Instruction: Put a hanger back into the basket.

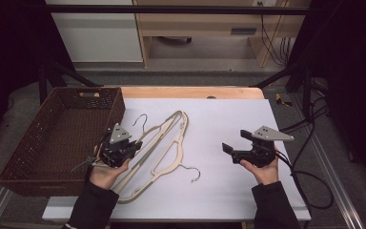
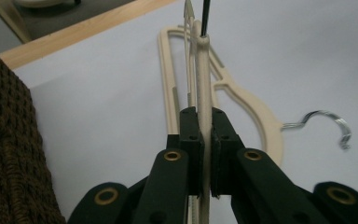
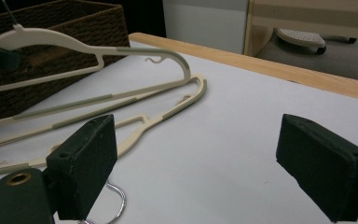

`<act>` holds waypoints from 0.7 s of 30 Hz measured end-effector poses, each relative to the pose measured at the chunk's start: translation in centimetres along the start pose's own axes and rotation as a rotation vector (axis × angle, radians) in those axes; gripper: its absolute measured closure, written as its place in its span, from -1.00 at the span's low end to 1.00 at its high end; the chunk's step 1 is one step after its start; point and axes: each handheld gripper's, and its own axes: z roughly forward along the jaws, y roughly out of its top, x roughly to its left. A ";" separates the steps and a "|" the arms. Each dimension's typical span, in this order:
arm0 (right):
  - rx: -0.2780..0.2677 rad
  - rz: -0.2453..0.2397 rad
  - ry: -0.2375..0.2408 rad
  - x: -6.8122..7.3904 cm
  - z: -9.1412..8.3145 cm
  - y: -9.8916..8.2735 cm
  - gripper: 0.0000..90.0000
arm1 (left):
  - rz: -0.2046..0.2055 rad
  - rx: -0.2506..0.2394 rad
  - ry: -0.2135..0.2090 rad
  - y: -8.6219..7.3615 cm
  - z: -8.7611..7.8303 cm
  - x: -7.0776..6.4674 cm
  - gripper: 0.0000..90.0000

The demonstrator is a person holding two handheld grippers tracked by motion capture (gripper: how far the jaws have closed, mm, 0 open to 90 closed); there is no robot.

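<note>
Step in hand: by my reading, carrying one hanger from the white table (image 1: pixel 228 191) into the basket at nine o'clock.
Left hand-held gripper (image 2: pixel 204 140): jaws pressed together on the bar of a cream plastic clothes hanger with a wire hook (image 2: pixel 200 70), held edge-on and raised off the table.
Right hand-held gripper (image 3: pixel 196 163): jaws wide apart, nothing between them, waiting at three o'clock on the table.
Second cream plastic hanger (image 1: pixel 171 152): lies flat at the table's middle, its wire hook (image 1: pixel 193 172) pointing to five o'clock, just beside the held one.
Doing it well: keep the clamp firm, lift until the held hanger clears the other so the hooks do not snag, then swing towards nine o'clock over the basket wall before lowering.
Dark brown woven rectangular basket (image 1: pixel 9 162): stands at the table's nine o'clock edge; nothing visible inside it.
</note>
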 end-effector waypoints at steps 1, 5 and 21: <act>0.000 0.001 -0.002 0.0 -0.1 0.0 -0.72 | 0.001 -0.013 -0.003 0.1 -0.3 -0.1 0.91; -0.010 0.003 -0.008 -0.1 -0.3 0.1 -0.74 | 0.004 -0.074 -0.015 0.7 -2.3 -0.5 0.91; -0.027 0.004 -0.002 -0.2 -0.6 0.3 -0.81 | 0.037 -0.241 -0.017 4.0 -9.1 0.2 0.91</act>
